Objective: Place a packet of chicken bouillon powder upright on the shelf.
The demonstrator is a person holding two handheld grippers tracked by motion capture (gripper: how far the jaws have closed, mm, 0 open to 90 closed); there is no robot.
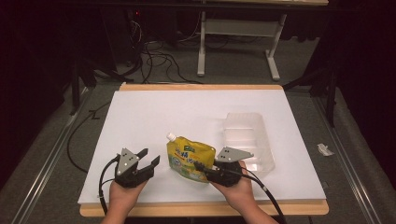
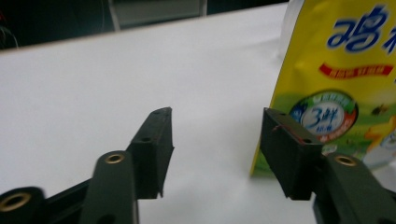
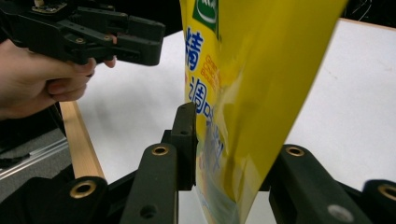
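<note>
A yellow spouted pouch with a white cap stands upright on the white table sheet. My right gripper is shut on its lower right edge. In the right gripper view the pouch fills the gap between the jaws, and the left pad presses on it. My left gripper is open just left of the pouch, with nothing between its fingers. In the left gripper view the open gripper has bare table in its gap, and the pouch rises beyond the right fingertip.
A clear plastic container lies right of the pouch, behind my right hand. The table's wooden front edge runs just below both hands. Cables and a desk frame sit on the floor beyond the table.
</note>
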